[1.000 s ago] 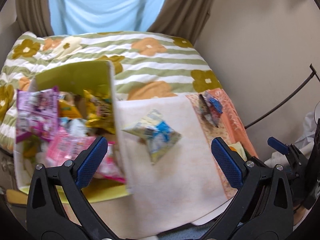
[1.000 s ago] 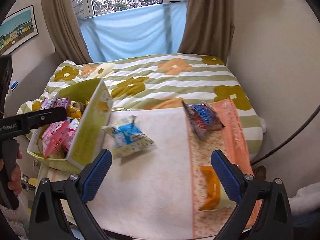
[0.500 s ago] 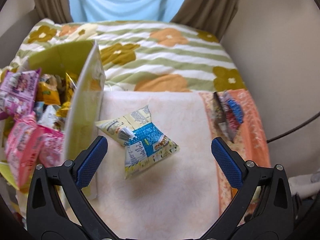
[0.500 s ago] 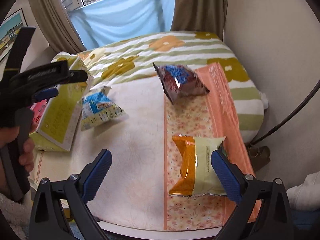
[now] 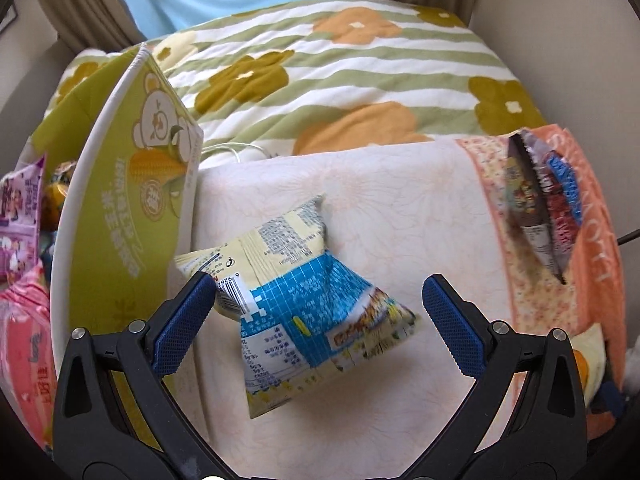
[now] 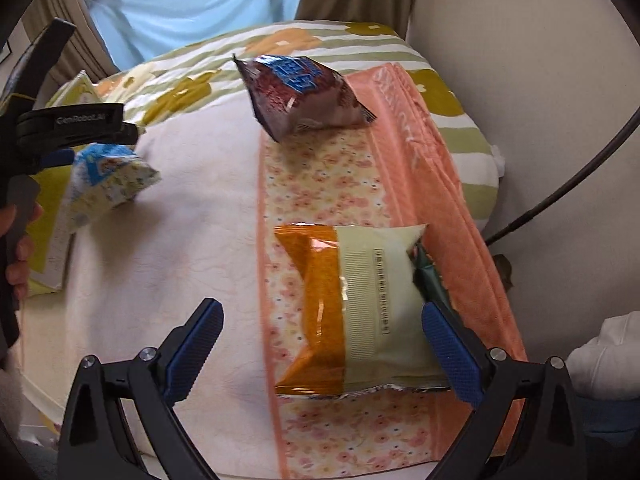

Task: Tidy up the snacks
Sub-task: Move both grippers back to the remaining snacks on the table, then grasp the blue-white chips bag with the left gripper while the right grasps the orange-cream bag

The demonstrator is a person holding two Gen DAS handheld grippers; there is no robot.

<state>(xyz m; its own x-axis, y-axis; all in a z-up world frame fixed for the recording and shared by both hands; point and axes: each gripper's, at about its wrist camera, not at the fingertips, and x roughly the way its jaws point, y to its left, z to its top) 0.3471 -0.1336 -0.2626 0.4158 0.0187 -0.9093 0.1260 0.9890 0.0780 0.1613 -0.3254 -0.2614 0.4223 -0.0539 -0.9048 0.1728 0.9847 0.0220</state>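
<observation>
bed (image 5: pixel 360 60) | towel (image 6: pixel 180 264) | box (image 5: pixel 120 220); three snack packets (image 6: pixel 360 308)

Blue-yellow snack bag (image 5: pixel 304 312) lies beside green box (image 5: pixel 132 216).

We see the right gripper (image 6: pixel 320 328) with jaws spread wide over the orange-and-cream snack bag (image 6: pixel 356 312) — right pad (image 6: pixel 450 354) just at the bag's right edge, left pad (image 6: pixel 192 344) well clear of it, over the cream towel (image 6: pixel 168 280). The bag lies flat on the towel's floral orange band. Further back, a dark red-and-blue snack bag (image 6: pixel 300 92) sits puffed up at the band's far end. At left, the left gripper (image 6: pixel 76 136) is right at a blue-and-yellow snack bag (image 6: pixel 106 180) — we can't tell its grip. Green box (image 6: pixel 52 220) just beside it; striped floral quilt (image 6: pixel 456 132) behind.
</observation>
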